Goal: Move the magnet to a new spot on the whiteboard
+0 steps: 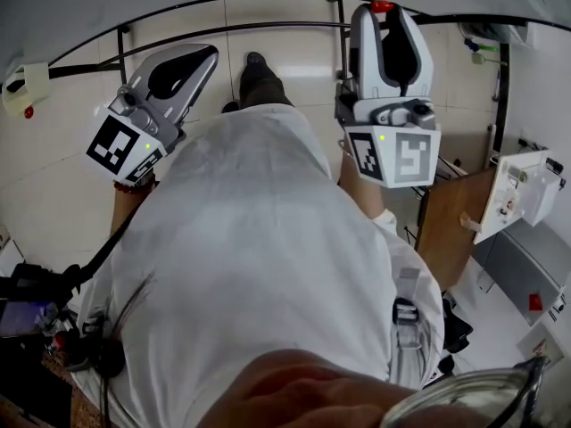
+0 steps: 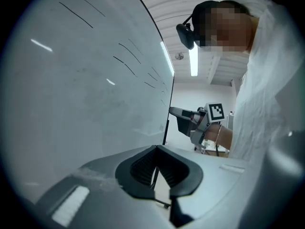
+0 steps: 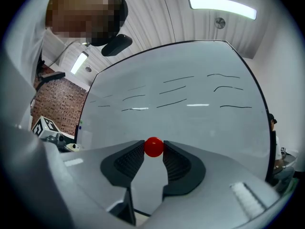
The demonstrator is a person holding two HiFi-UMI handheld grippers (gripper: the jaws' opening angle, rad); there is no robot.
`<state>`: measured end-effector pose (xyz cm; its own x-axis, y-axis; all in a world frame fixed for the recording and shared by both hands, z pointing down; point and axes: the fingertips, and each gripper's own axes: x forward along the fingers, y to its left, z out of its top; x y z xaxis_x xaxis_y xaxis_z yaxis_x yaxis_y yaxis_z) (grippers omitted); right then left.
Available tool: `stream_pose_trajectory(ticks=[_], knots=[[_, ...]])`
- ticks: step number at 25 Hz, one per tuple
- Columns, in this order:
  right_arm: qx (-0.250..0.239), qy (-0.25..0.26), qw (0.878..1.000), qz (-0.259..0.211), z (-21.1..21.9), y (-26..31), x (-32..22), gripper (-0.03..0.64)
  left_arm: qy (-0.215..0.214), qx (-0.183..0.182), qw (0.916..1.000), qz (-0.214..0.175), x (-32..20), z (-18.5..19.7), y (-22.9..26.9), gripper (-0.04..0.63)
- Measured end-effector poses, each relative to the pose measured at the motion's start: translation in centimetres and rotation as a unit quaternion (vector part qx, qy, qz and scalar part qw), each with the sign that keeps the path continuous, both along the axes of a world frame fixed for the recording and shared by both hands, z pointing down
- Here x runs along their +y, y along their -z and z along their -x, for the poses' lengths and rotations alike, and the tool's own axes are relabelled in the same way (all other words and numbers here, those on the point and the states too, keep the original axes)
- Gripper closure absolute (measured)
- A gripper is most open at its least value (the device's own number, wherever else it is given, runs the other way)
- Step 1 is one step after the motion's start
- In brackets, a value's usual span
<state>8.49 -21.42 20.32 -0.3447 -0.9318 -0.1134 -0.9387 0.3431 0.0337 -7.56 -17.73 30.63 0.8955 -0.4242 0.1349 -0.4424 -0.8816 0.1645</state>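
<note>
One round glossy red magnet (image 3: 153, 147) sits pinched between right tongs (image 3: 153, 150).

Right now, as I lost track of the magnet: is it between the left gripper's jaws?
No, the left gripper holds nothing; the red magnet sits between the jaws of the right gripper.

The magnet (image 3: 154, 147) is red, the whiteboard (image 3: 200, 128) white with thin black lines — the right gripper (image 3: 153, 152) grey, black-padded.

Magnet (image 3: 154, 147): small, round, glossy red, pinched at the tips of the right gripper (image 3: 154, 150) fingers (image 3: 174, 162). Whiteboard (image 3: 200, 113): upright, dark-framed, thin black pen strokes. Magnet sits before its lower middle.
</note>
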Motion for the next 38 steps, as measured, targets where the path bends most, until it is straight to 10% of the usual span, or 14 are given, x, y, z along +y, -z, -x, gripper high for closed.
stream_pose_trajectory(ticks=[16, 38], knots=[[0.024, -0.045, 0.999, -0.009, -3.9, 1.0, -6.9, 0.495, -0.067, 0.027, 0.9974, 0.002, -4.1, -5.6, 2.0, 0.598], [0.006, -0.083, 0.995, -0.048, -2.8, -1.3, -6.6, 0.483, -0.034, 0.049, 0.9982, 0.011, -2.7, -1.8, 0.8, 0.597]])
